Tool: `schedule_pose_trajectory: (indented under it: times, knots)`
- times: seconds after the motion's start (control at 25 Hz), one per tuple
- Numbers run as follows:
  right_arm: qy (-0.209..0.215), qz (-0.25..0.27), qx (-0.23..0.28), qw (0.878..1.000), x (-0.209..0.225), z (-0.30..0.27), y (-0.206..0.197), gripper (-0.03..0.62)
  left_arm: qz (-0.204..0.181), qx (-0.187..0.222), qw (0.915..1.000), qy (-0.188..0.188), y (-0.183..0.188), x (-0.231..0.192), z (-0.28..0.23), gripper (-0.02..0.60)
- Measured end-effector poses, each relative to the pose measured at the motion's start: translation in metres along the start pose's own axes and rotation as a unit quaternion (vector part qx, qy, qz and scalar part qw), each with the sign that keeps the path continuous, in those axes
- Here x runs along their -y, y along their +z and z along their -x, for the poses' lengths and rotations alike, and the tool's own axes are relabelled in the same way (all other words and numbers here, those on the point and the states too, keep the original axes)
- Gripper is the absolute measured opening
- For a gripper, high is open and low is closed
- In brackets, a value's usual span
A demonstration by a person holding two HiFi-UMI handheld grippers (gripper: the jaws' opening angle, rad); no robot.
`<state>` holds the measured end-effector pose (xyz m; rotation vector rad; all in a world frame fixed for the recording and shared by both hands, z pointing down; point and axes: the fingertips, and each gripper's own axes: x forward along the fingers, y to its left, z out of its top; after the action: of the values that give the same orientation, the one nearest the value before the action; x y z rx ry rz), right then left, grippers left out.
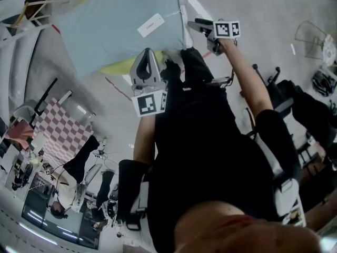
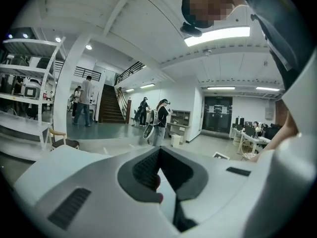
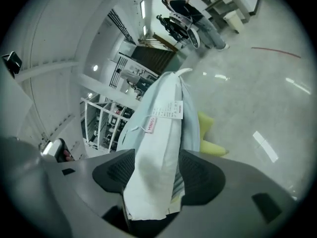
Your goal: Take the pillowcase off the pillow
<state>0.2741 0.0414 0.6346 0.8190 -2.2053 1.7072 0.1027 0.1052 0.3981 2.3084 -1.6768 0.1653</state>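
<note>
Left gripper (image 2: 159, 170) fingers closed, empty. Right gripper (image 3: 154, 175) fingers apart around pillowcase (image 3: 163, 128) edge, mid-air over floor (image 3: 257, 83), yellow pillow (image 3: 210, 133) poking out. Risk: loose cloth slips free and drops.

Grey floor (image 1: 253, 15), staircase (image 2: 110, 105), white shelving (image 2: 25, 73).

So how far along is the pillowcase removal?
Early. Done: little; the light blue pillowcase covers most of the yellow pillow, which only peeks out at an edge. In hand: the case's edge lies between the parted jaws of the right gripper; the left gripper is shut and empty. Left: pulling the case fully off.
</note>
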Motion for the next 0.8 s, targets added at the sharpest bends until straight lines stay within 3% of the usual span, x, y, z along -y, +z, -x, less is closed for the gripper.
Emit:
schedule_pose_trajectory:
  times: [0.2,0.52,0.64,0.76,0.8]
  knots:
    - [0.057,-0.019,-0.061,0.996,0.000,-0.030,-0.003,0.295,0.002,-0.012,0.9996,0.024,-0.003,0.002,-0.029,-0.006]
    - [0.131,-0.057,-0.093,0.985,-0.013,-0.050,0.000,0.351,0.009,-0.024,0.9994,0.023,-0.007,-0.006,-0.036,-0.006]
    - [0.104,-0.070,-0.088,0.988,0.008,-0.042,-0.003,0.396,0.009,-0.033,0.9993,0.013,-0.013,-0.015,-0.033,-0.006]
    - [0.185,-0.103,-0.071,0.975,-0.020,-0.044,-0.007,0.396,0.008,-0.039,0.9992,-0.002,-0.015,-0.021,-0.032,-0.006]
    - [0.186,-0.104,-0.076,0.974,-0.022,-0.048,-0.010,0.396,0.007,-0.042,0.9991,-0.006,-0.017,-0.023,-0.033,-0.006]
